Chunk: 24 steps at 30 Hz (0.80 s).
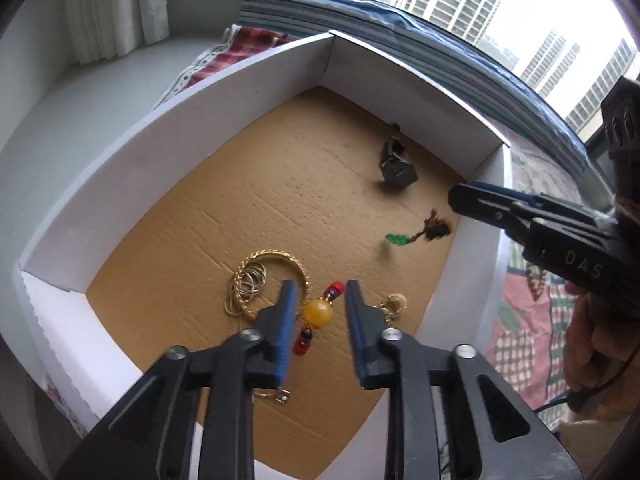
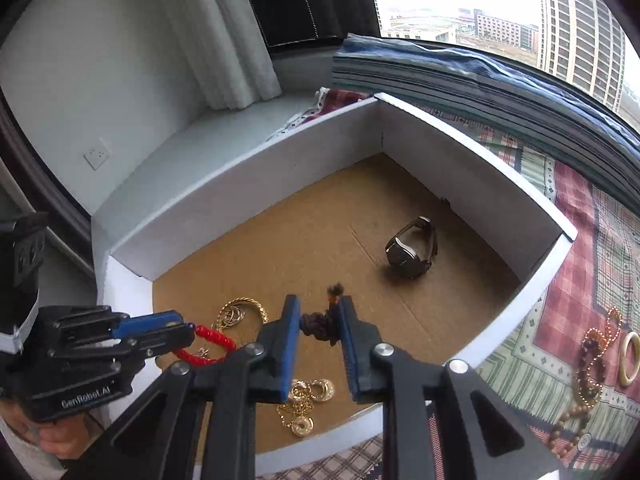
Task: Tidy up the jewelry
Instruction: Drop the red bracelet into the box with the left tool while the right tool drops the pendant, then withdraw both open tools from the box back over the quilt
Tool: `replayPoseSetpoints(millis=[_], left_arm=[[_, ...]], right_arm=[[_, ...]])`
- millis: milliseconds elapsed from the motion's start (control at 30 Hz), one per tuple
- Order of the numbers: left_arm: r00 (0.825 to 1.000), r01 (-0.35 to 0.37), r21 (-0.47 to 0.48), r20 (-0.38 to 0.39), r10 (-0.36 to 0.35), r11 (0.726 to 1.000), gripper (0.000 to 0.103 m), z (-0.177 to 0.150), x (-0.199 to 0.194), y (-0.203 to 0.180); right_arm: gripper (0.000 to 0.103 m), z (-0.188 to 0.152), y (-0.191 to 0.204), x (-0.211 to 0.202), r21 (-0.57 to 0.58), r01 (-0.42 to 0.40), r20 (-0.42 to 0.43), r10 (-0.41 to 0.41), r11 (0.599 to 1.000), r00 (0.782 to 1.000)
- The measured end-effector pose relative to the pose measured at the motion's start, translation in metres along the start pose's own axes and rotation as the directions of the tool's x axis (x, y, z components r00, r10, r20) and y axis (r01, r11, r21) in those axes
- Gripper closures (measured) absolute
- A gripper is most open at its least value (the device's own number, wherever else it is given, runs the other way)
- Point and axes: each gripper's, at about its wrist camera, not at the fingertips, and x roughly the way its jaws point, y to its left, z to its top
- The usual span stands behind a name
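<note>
A white-walled box [image 1: 192, 148] [image 2: 240, 188] has a cardboard floor. My left gripper [image 1: 320, 286] [image 2: 188, 330] is open over its near side. A red bead string with a yellow ball [image 1: 317, 313] [image 2: 210, 338] shows between the fingers, clear of both pads. My right gripper [image 2: 320, 302] [image 1: 454, 200] stands open too. A dark tassel with a green piece [image 1: 434, 230] [image 2: 320, 324] sits blurred just below its tips. A gold bangle with thin rings [image 1: 272, 268] [image 2: 240, 312], gold earrings [image 1: 394, 304] [image 2: 310, 398] and a dark watch [image 1: 396, 168] [image 2: 412, 250] lie in the box.
Right of the box, on a checked cloth [image 2: 568, 264], lie bead necklaces [image 2: 590, 368] and a cream bangle [image 2: 631, 354]. A stack of folded blue fabric [image 2: 480, 80] [image 1: 320, 8] runs along the window behind. A white curtain [image 2: 224, 40] hangs at the back left.
</note>
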Motion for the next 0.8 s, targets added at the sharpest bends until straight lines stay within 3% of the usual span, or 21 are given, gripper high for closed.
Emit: replayPoseSetpoints(millis=[33,67,267,433,567,633,667,800], left_arm=[[1.0,-0.02,0.003,0.017,0.02,1.0,0.038,-0.003,-0.002,0.0],[0.998,-0.035,0.006,0.043,0.035,0.999,0.027,-0.006,-0.006,0.0],[0.989,-0.069,0.003,0.134,0.068,0.998,0.017,-0.029,-0.038,-0.006],[0.973,-0.1,0.025,0.211,0.092,0.995,0.008,-0.056,-0.066,-0.034],[0.969,-0.092,0.049,0.235,0.079,0.995,0.007,-0.072,-0.074,-0.058],[0.967,-0.095,0.067,0.242,0.076,0.993,0.007,-0.077,-0.076,-0.07],[0.967,-0.096,0.076,0.243,0.075,0.992,0.006,-0.08,-0.076,-0.075],[0.967,-0.104,0.104,0.241,0.077,0.989,0.006,-0.089,-0.075,-0.093]], right_arm=[[0.055,-0.001,-0.004,0.0,0.015,0.01,0.005,-0.01,1.0,1.0],[0.049,-0.002,-0.007,-0.004,0.031,0.016,0.023,-0.017,0.999,1.0],[0.041,-0.022,-0.015,-0.048,0.057,0.089,0.083,-0.094,0.994,0.992],[0.037,-0.063,-0.023,-0.086,0.066,0.151,0.107,-0.157,0.986,0.982],[0.037,-0.101,-0.031,-0.116,0.087,0.204,0.124,-0.213,0.975,0.969],[0.022,-0.119,-0.034,-0.132,0.091,0.238,0.137,-0.249,0.967,0.959],[0.021,-0.127,-0.036,-0.139,0.094,0.255,0.146,-0.267,0.962,0.953],[0.021,-0.157,-0.043,-0.163,0.109,0.314,0.164,-0.329,0.943,0.93]])
